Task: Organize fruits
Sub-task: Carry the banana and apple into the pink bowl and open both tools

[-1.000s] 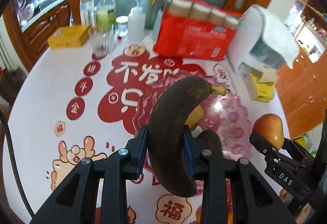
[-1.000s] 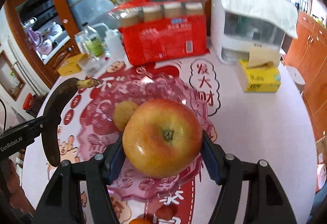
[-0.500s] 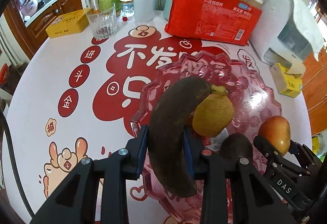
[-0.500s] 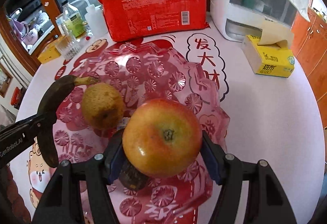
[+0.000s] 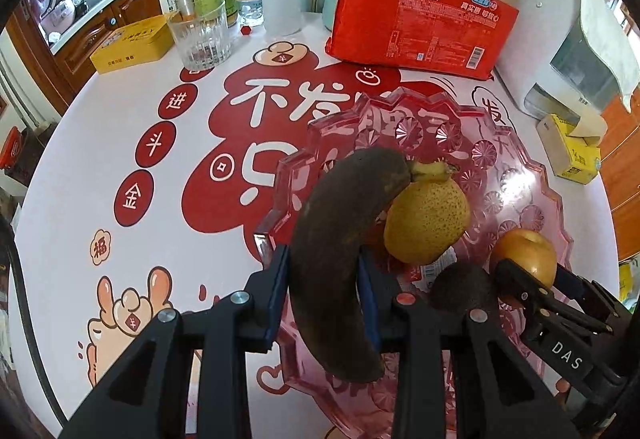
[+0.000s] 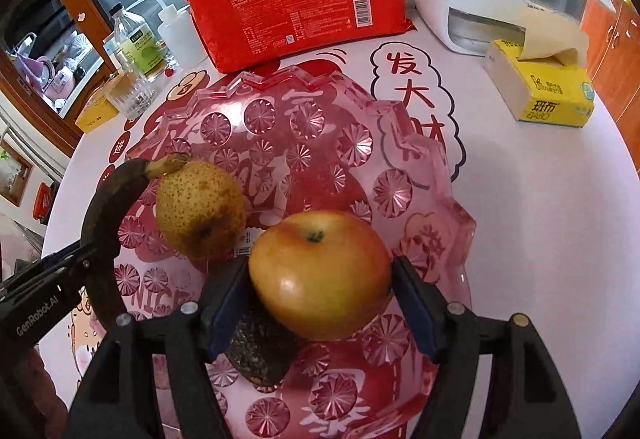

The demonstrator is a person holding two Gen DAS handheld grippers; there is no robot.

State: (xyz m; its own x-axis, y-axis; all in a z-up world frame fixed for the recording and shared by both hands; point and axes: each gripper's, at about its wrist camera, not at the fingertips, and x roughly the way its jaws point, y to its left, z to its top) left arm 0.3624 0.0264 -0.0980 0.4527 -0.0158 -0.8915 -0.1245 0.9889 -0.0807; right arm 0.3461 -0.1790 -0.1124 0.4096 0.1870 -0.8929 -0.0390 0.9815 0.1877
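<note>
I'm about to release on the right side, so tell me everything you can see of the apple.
The apple is round and glossy, red-orange shading to yellow, its stem end facing the camera. It sits in the pink cut-pattern fruit tray, between the blue pads of the right gripper, whose jaws have just been opening; a gap shows at the left pad. A dark fruit lies partly under it, and the speckled pear sits just beside it.

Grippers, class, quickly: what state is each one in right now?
Left gripper: shut on the blackened banana.
Right gripper: jaws just opening, apple between them.
</note>
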